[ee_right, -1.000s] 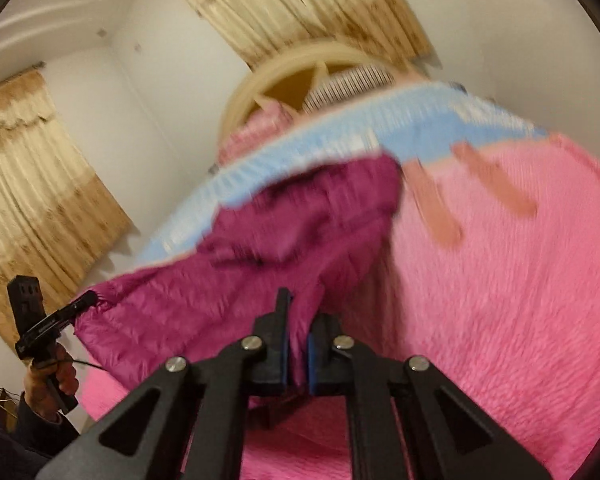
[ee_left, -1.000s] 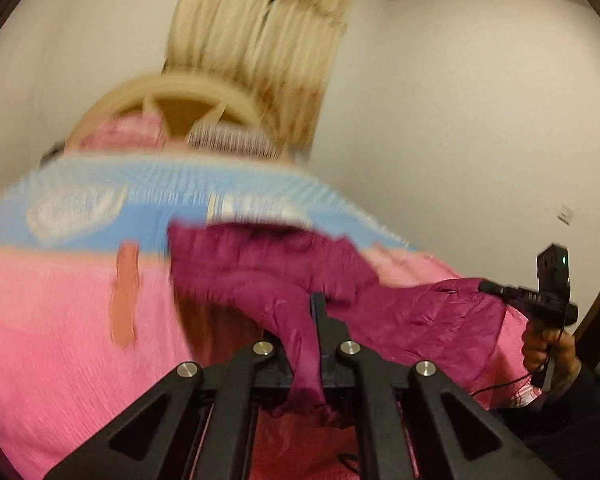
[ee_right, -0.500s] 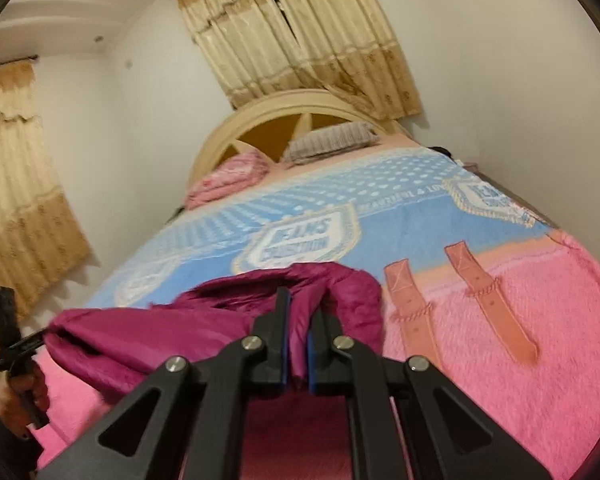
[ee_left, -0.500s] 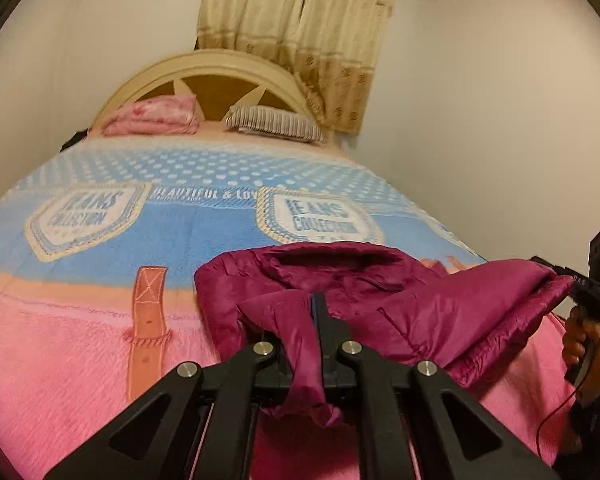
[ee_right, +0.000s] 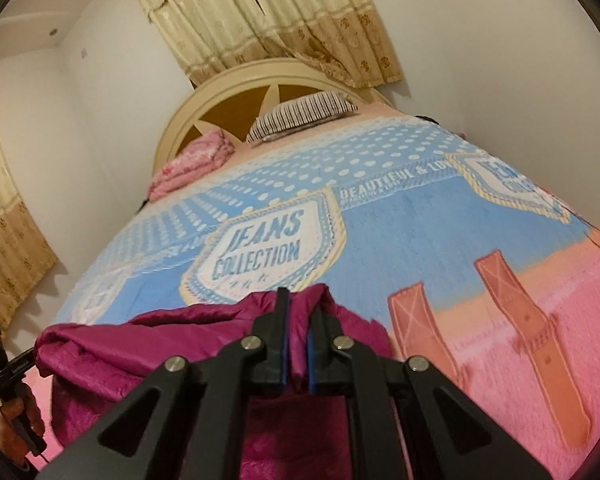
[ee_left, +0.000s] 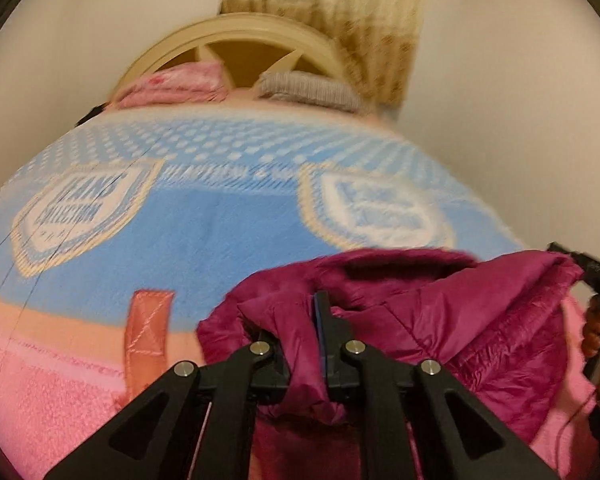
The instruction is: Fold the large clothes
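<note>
Jacket, magenta, quilted and puffy, is bunched at the near end of the bed, over the pink part of the bedspread, its far edge reaching the blue part. It is held at two places, one by each gripper, and sags between them.

Bed: large, fills most of both views. Bedspread is blue with white dots at the far end, with shield badges reading "JEANS COLLECTION", and pink at the near end with printed orange straps. Cream arched headboard at the far end, against a white wall. Beige patterned curtains hang behind the headboard; a second curtain shows at the left edge of the right wrist view.

Pillows at the far end: a folded pink one on the left, a striped grey one on the right.

Left gripper: jaws narrow, pinching a fold of the jacket fabric between its pads; fabric hangs below the jaws. Left wrist view is motion-blurred.

Right gripper: jaws clamped narrow on a fold of the jacket, blue pad faces pressed to the fabric.

Each wrist view catches the other gripper at its edge, gripped by a hand, with jacket fabric at its tip.
</note>
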A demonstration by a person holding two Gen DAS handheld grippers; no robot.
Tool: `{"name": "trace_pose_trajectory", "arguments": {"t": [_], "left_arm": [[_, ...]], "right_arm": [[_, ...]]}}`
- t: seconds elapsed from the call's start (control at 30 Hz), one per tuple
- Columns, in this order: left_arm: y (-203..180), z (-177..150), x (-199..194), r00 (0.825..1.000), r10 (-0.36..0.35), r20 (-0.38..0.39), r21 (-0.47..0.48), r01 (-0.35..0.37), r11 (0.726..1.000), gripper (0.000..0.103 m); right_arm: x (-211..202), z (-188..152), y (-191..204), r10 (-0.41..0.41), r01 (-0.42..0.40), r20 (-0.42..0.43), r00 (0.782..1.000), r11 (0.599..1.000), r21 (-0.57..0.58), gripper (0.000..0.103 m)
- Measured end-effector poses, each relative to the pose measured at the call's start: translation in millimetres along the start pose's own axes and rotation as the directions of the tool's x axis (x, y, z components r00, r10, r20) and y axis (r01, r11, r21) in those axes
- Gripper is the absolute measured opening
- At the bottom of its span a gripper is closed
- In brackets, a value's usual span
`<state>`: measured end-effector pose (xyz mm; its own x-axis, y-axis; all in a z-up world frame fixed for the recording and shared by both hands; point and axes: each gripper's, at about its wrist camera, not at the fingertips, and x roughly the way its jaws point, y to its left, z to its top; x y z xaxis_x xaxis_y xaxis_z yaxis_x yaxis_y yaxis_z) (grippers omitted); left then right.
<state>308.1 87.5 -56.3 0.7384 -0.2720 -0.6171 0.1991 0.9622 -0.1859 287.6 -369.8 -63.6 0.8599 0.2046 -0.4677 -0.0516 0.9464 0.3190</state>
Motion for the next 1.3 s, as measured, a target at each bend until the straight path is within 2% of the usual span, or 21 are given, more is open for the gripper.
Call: {"name": "trace_pose_trajectory", "arguments": {"t": [0.1,0.17,0.2,0.27,0.3,0.33,0.37,0.43,0.47,0.57,0.63,0.7,0.77,0.8,0.87,0.93,0.97,1.03,1.1,1.2,1.3], "left_arm": [[10.1,-0.5,-4.0,0.998,-0.030,0.052,-0.037,0.032,0.999,0.012],[15.6,4.2,-12.0,0.993,-0.063,0.100,-0.068,0.070,0.995,0.016],[17.3,7.8,-15.3,0.990,-0.070,0.121,-0.082,0.080,0.993,0.022],[19.0,15.5,-24.8,0.981,-0.077,0.176,-0.100,0.095,0.990,0.054],[20.5,19.2,-28.9,0.975,-0.088,0.205,-0.115,0.114,0.987,0.102],[20.1,21.5,-33.5,0.968,-0.076,0.241,-0.124,0.108,0.986,0.102],[16.2,23.9,-34.3,0.968,-0.058,0.242,-0.106,0.086,0.991,0.102],[3.5,26.7,-26.1,0.982,0.001,0.191,-0.047,0.008,0.999,0.102],[-3.6,26.1,-23.8,0.983,0.021,0.183,-0.020,-0.018,1.000,0.102],[-35.9,20.9,-23.9,0.971,0.134,0.199,0.082,-0.153,0.985,0.102],[-59.4,11.1,-26.6,0.963,0.137,0.230,0.134,-0.171,0.976,0.102],[-81.6,0.1,-23.0,0.950,0.177,0.258,0.181,-0.227,0.957,0.102],[-101.5,-8.5,-11.9,0.937,0.204,0.284,0.236,-0.275,0.932,0.102],[-108.3,-11.3,-4.2,0.927,0.229,0.295,0.258,-0.309,0.915,0.102],[-113.4,-11.2,14.8,0.923,0.253,0.291,0.283,-0.336,0.898,0.102],[-106.4,-5.0,32.4,0.924,0.278,0.262,0.267,-0.346,0.900,0.102],[-99.1,-0.8,39.8,0.927,0.286,0.243,0.241,-0.343,0.908,0.102],[-82.0,7.4,53.1,0.939,0.293,0.181,0.155,-0.322,0.934,0.102],[-57.3,13.3,65.2,0.951,0.280,0.131,0.041,-0.287,0.957,0.102],[-40.0,11.1,84.4,0.952,0.288,0.107,-0.017,-0.287,0.958,0.102],[-29.1,7.4,106.8,0.966,0.255,0.053,-0.055,-0.252,0.966,0.102]], "right_arm": [[22.8,-1.6,-4.8,0.003,-0.003,-0.036,0.999,1.000,-0.012,0.010],[29.8,-4.1,-9.4,0.008,-0.008,-0.041,0.999,1.000,-0.004,0.016],[33.5,-4.3,-12.5,0.005,-0.005,-0.043,0.999,1.000,0.002,0.021],[38.3,-5.8,-19.7,0.017,-0.015,-0.043,0.999,0.999,0.029,0.031],[41.1,-4.8,-21.8,0.018,-0.017,-0.037,0.999,0.999,0.044,0.055],[42.2,-3.9,-25.6,0.007,-0.006,-0.025,1.000,0.998,0.066,0.080],[40.7,-4.4,-30.8,-0.001,0.001,-0.001,1.000,0.996,0.094,0.085],[41.8,-1.8,-29.9,0.008,-0.009,0.008,1.000,0.995,0.100,0.086],[41.9,-0.4,-27.5,0.004,-0.005,0.007,1.000,0.996,0.091,0.086],[29.5,1.5,-4.9,-0.086,0.086,0.044,0.995,0.996,0.003,0.086],[18.3,1.0,11.6,-0.138,0.139,0.065,0.988,0.990,-0.016,0.086],[10.0,-4.4,28.9,-0.107,0.108,0.074,0.991,0.994,-0.001,0.086],[3.0,-24.5,57.2,-0.061,0.064,0.089,0.994,0.998,-0.024,0.087],[5.5,-35.9,73.9,-0.029,0.035,0.081,0.996,0.997,-0.069,0.089],[17.6,-57.7,108.7,-0.002,0.015,0.070,0.998,0.981,-0.191,0.089],[33.9,-70.1,132.4,-0.008,0.032,0.080,0.997,0.953,-0.301,0.089],[44.3,-69.8,135.9,-0.021,0.042,0.073,0.997,0.950,-0.308,0.089],[64.2,-61.6,132.7,-0.043,0.052,0.038,0.998,0.958,-0.283,0.089],[79.4,-52.9,127.4,-0.100,0.103,0.026,0.995,0.957,-0.271,0.089],[102.9,-47.7,109.5,-0.169,0.166,0.010,0.986,0.955,-0.245,0.089],[124.8,-52.8,84.2,-0.183,0.168,-0.076,0.980,0.970,-0.174,0.089]]}}
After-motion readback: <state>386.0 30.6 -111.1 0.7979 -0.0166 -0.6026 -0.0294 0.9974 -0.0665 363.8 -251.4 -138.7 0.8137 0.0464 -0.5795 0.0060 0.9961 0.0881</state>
